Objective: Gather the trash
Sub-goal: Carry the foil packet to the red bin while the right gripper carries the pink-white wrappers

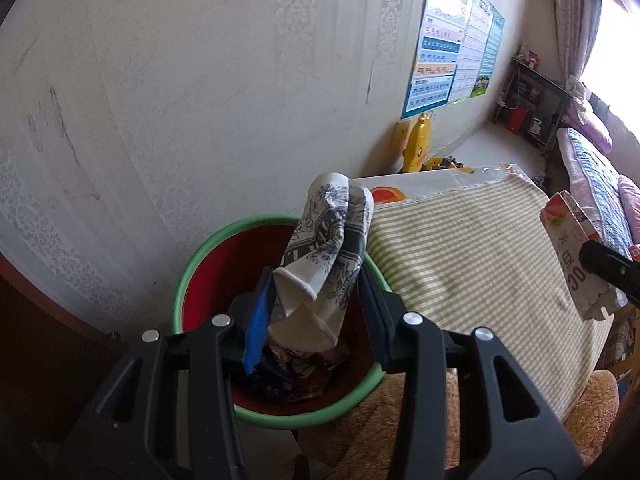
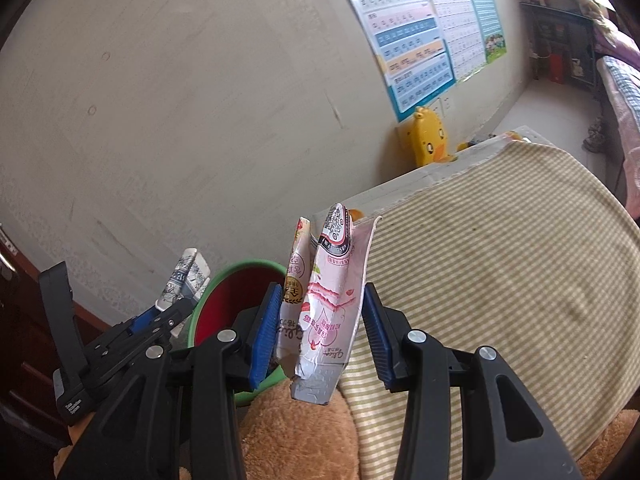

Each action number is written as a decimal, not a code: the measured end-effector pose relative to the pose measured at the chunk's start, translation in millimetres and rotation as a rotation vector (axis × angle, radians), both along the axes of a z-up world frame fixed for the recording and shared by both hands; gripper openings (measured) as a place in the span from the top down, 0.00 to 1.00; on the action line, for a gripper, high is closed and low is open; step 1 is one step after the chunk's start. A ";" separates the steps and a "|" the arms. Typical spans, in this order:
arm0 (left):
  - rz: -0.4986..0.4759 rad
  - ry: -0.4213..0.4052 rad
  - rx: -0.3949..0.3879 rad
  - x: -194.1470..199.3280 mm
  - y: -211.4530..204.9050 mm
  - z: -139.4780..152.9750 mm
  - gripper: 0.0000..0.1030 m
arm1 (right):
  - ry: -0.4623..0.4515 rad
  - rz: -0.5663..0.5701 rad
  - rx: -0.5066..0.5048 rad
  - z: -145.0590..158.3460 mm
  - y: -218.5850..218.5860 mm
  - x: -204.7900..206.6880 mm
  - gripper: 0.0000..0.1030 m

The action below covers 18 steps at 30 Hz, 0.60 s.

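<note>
1. A crushed paper cup (image 1: 324,256), white with a grey and black print, is clamped between the pads of the left gripper (image 1: 316,316), its open mouth squashed flat and turned toward the camera. It hangs above the open bin.
2. The bin (image 1: 192,276) is red inside with a green rim and stands on the floor against the wall, just beside the left edge of the table; wrappers and other scraps already lie at its bottom.
3. A flattened pink and white drink carton (image 2: 328,304) is gripped upright by the right gripper (image 2: 318,332), jaws narrowed onto it. It is held over the table's near left corner, next to the bin's rim and not over the opening.
4. The table (image 1: 472,264) carries a green and white striped cloth.
5. A fuzzy tan cushion (image 2: 296,432) sits below both grippers, touching the bin's near side.
6. Farther off, a yellow duck-shaped toy (image 2: 428,140) stands against the wall under the study charts (image 2: 416,36).
</note>
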<state>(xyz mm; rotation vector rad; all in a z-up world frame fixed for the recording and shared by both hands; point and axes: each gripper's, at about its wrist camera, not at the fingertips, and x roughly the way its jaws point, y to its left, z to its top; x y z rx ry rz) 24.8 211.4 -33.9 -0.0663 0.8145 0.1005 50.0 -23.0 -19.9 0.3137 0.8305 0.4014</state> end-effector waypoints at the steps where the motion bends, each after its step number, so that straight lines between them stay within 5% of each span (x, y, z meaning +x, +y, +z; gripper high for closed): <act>1: 0.005 0.003 -0.001 0.3 2.4 -1.0 0.61 | 0.002 0.008 -0.001 -0.7 3.6 0.8 0.61; 18: 0.063 0.049 -0.006 4.1 24.2 -18.5 0.60 | 0.041 0.109 0.004 -11.3 55.1 18.1 0.61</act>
